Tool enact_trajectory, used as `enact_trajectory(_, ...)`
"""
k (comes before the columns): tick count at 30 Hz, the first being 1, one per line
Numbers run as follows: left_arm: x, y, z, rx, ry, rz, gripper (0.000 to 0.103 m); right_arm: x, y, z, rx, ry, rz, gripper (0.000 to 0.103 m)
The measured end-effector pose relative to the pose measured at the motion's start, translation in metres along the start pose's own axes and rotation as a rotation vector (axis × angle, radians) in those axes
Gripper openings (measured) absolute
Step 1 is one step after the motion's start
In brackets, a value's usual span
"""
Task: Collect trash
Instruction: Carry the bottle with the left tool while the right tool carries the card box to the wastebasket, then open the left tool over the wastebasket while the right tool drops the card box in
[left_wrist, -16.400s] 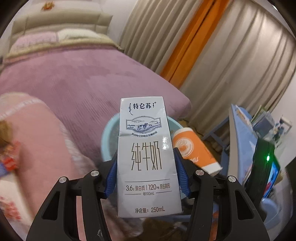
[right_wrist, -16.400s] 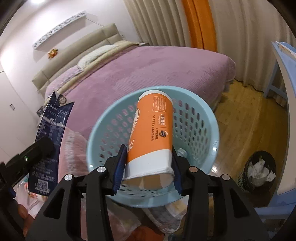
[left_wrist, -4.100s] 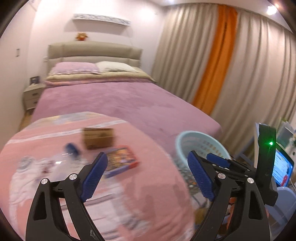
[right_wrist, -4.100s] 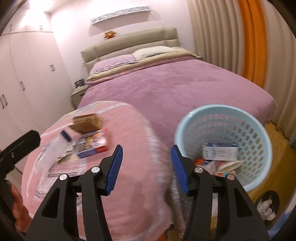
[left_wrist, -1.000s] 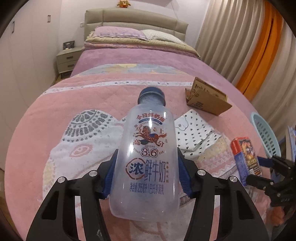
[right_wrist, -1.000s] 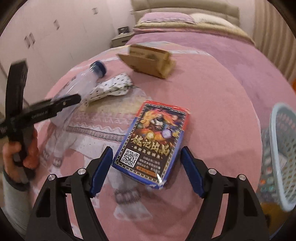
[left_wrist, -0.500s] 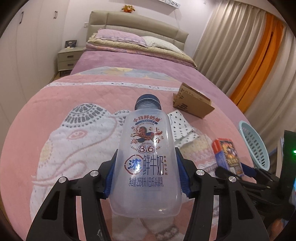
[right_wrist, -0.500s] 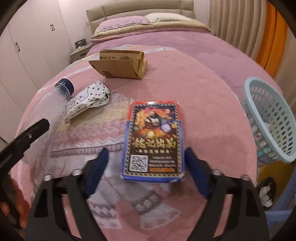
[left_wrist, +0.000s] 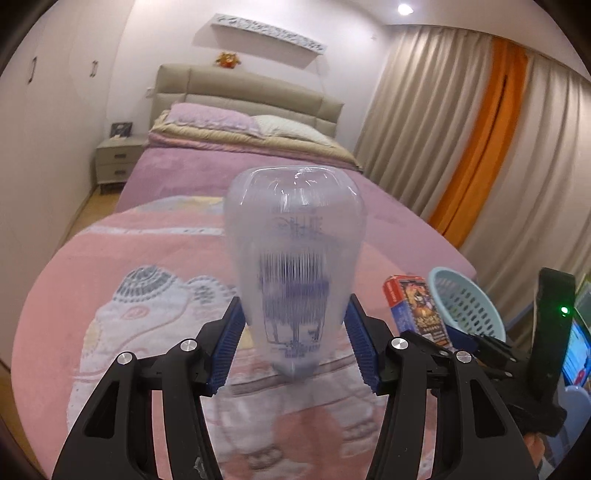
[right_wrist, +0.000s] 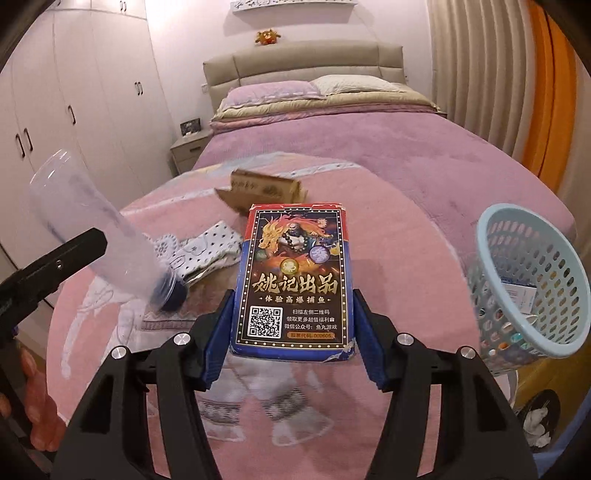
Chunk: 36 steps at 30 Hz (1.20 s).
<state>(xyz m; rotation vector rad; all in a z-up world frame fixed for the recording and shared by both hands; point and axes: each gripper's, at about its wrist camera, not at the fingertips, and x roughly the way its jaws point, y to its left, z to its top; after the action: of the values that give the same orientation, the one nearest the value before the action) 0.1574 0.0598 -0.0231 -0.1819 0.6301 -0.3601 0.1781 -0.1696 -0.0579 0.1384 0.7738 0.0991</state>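
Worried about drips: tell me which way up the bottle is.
Upside down. The bottle in the left gripper points its blue cap down, base up.

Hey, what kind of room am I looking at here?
A bedroom, most likely in a home. There is a made bed with pillows against a padded headboard, a nightstand beside it, and white wardrobe doors along the wall.

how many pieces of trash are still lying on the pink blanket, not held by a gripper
2. A brown cardboard box lies at the far side of the blanket, behind the held card box. A spotted wrapper lies left of it, beside the held bottle's cap. More may be hidden behind the held items.
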Motion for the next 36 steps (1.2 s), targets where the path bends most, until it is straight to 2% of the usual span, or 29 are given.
enact_trajectory(10, 0.004, -0.054, 0.003, 0.062, 0.014, -0.087, 0.053, -0.038, -0.047, 0.008, 0.087, -0.053, 0.01, 0.057)
enact_trajectory(18, 0.023, -0.127, 0.017, 0.166, 0.01, -0.193, 0.053, -0.069, -0.105, 0.019, 0.148, -0.134, -0.066, 0.057)
enact_trajectory(23, 0.052, -0.175, 0.026, 0.215, 0.033, -0.26, 0.053, -0.076, -0.155, 0.02, 0.225, -0.134, -0.116, 0.057)
enact_trajectory(28, 0.09, -0.211, 0.033, 0.207, 0.079, -0.332, 0.053, -0.072, -0.217, 0.016, 0.338, -0.095, -0.161, 0.057)
enact_trajectory(36, 0.163, -0.249, 0.03, 0.167, 0.18, -0.386, 0.053, -0.057, -0.278, 0.005, 0.435, -0.044, -0.2, 0.057)
